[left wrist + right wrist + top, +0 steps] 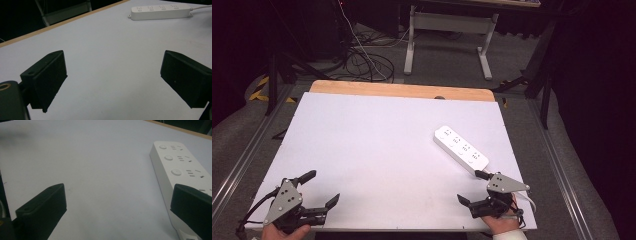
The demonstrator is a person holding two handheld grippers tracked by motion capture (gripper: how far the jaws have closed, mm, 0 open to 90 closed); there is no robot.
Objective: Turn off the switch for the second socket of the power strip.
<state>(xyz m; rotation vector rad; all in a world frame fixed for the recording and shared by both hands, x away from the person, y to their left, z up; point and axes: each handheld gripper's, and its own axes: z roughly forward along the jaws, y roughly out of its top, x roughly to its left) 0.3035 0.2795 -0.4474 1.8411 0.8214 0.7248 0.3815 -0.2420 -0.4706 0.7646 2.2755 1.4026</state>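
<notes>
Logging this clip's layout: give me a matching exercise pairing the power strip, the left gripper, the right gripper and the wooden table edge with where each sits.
Things:
1. power strip
2. left gripper
3. right gripper
4. wooden table edge

Places:
A. far side of the white board
B. near left corner, jaws wide apart over bare board
C. right half of the board, lying at a slant
D. near right corner, jaws wide apart, one jaw beside the strip's near end

Pairs: 1-C, 2-B, 3-D, 4-A
</notes>
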